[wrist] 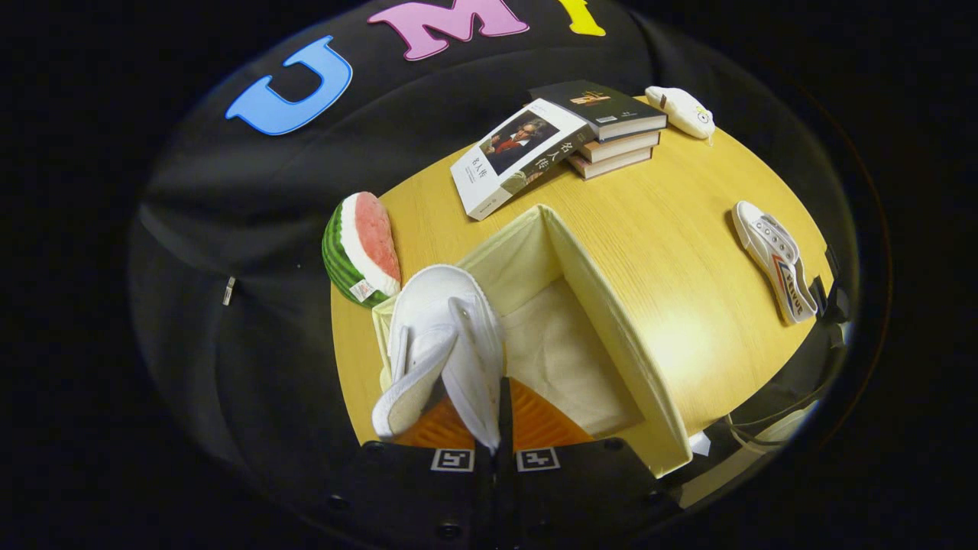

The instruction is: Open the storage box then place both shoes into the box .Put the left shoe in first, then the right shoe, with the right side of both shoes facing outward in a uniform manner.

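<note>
White shoe [443, 336] gripper-pinched [489, 428] — above box [611, 305]

A black cloth wall [428, 130] hangs behind my table [672, 252], a round one of pale yellow wood grain with a soft glare of light on it (overhead, by the look of the sheen). A stack of books [611, 126] sits at its far edge, an open book [519, 153] leaning against them, a watermelon-slice cushion [361, 248] nearby.
</note>
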`<state>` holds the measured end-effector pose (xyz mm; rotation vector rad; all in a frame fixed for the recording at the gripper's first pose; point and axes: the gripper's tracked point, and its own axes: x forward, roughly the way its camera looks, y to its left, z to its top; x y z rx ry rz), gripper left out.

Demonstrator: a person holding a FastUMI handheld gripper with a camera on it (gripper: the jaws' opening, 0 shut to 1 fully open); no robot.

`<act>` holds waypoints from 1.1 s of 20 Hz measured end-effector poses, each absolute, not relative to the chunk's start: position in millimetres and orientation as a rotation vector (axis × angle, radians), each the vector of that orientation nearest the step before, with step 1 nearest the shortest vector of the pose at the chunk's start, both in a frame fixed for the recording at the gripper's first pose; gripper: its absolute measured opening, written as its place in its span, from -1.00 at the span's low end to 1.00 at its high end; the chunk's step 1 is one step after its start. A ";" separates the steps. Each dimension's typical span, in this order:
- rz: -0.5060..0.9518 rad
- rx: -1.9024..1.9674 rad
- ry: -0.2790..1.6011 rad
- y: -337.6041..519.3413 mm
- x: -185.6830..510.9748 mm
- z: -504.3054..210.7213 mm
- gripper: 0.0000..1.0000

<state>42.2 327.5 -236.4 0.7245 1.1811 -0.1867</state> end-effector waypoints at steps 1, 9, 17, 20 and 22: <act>-0.180 0.730 1.181 327.7 42.2 -236.6 -0.89; -0.186 0.746 1.231 330.5 26.5 -255.6 -0.89; -0.109 0.698 1.155 344.2 40.6 -257.7 -0.89; -0.052 0.747 1.149 349.4 42.5 -250.6 -0.62; -0.025 0.750 1.148 342.5 44.3 -245.2 -0.36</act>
